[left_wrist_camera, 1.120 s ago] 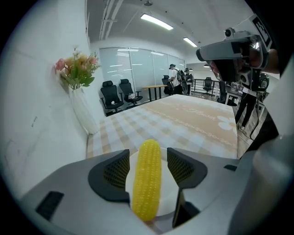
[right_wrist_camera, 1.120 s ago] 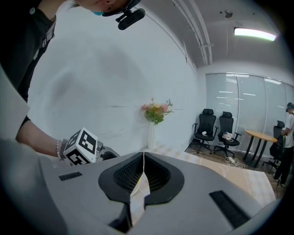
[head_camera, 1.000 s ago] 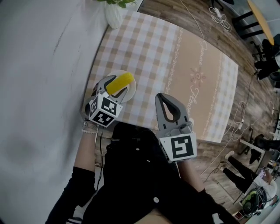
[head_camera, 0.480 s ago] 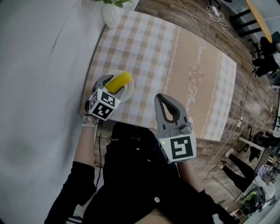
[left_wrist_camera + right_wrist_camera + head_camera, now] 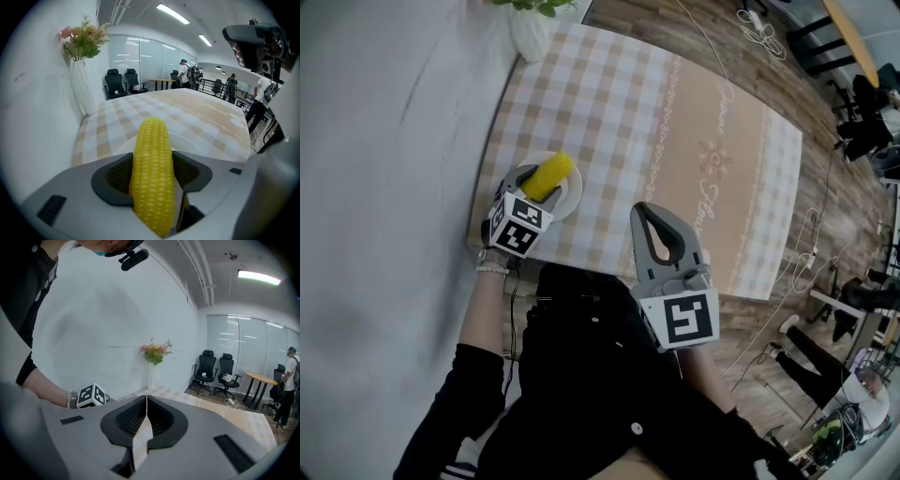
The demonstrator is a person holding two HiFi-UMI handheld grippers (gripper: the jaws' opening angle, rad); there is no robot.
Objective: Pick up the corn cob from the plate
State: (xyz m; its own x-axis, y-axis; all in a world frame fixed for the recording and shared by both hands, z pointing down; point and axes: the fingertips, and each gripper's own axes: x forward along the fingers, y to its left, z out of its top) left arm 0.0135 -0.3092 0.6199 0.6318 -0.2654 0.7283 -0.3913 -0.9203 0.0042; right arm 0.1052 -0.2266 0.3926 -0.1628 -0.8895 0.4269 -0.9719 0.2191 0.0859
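Yellow corn cob [image 5: 151, 154] is clamped lengthwise in the left claw [image 5: 534, 183], over the white plate [image 5: 572, 199] at the bench [image 5: 675, 141] edge. The right claw [image 5: 661, 230], jaws together and empty, hovers right of the plate. The grasp looks made; next comes lifting the cob clear of the plate.

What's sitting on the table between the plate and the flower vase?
Nothing: only bare checked tablecloth between plate and vase, clear in the head view.

One corn cob [image 5: 551, 175], one white plate [image 5: 574, 199], one white vase [image 5: 528, 33] of flowers [image 5: 84, 40], one checked tablecloth [image 5: 609, 103], two black office chairs [image 5: 206, 367], and two grippers: left gripper [image 5: 542, 186], right gripper [image 5: 644, 211].
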